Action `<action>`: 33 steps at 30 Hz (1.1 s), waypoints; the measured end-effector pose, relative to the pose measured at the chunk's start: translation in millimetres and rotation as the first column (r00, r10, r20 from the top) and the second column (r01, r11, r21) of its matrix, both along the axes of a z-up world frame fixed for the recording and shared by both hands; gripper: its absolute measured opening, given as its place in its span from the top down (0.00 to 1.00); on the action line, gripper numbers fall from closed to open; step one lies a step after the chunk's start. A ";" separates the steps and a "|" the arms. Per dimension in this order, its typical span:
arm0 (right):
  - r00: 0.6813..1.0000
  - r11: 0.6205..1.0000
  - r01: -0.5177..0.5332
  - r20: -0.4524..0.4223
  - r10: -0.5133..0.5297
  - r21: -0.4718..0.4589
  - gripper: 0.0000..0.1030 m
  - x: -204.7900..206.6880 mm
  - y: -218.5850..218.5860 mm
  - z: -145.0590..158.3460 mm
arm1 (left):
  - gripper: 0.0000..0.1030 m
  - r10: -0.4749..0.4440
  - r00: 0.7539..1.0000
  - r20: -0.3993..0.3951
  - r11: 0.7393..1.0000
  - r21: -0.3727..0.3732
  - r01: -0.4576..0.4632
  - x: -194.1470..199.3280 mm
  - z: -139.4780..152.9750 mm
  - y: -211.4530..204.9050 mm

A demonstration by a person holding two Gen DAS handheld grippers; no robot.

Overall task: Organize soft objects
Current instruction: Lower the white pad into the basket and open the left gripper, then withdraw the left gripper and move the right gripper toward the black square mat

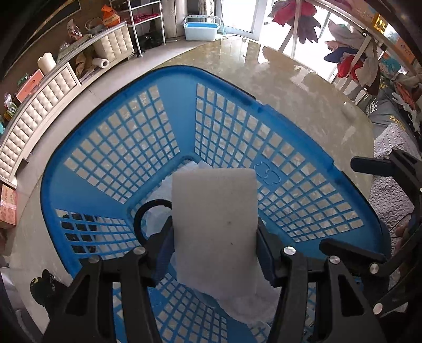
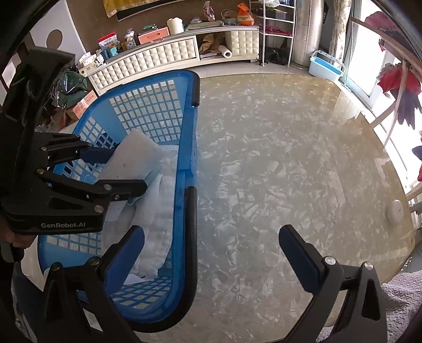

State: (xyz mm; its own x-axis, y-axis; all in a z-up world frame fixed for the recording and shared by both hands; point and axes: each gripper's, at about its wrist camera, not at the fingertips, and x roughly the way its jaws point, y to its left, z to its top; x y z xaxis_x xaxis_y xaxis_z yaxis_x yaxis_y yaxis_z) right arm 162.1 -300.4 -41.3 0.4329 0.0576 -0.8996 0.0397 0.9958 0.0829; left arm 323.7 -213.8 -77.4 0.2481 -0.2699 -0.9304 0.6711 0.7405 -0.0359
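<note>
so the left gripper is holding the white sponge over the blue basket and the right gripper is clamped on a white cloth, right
Not quite. The right gripper holds nothing: in the right wrist view its jaws stand open over the bare table. The rest is right: the left gripper holds the white sponge over the blue basket.

Glossy marbled tabletop, white tufted cabinet along brown wall, bright daylight through glass door.

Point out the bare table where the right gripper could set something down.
The tabletop lies bare from the blue basket rim across to a small white disc near its far edge. Inside the basket it is crowded: white cloth, the sponge, the left gripper.
</note>
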 end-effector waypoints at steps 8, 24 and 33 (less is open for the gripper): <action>1.000 1.000 0.006 -0.003 -0.006 0.016 0.01 -0.3 -2.5 0.0 | 0.24 0.017 0.999 -0.028 1.000 0.006 -0.017 3.5 -2.2 -0.2; 0.999 1.000 -0.010 0.054 0.009 0.005 0.01 -20.4 7.2 31.4 | 0.00 0.029 0.995 0.096 0.999 0.030 -0.033 -33.7 35.6 7.6; 0.995 0.999 -0.041 0.095 0.042 -0.019 0.01 -31.0 33.4 53.2 | 0.00 0.075 0.988 0.138 0.997 -0.020 -0.073 -66.8 66.9 39.9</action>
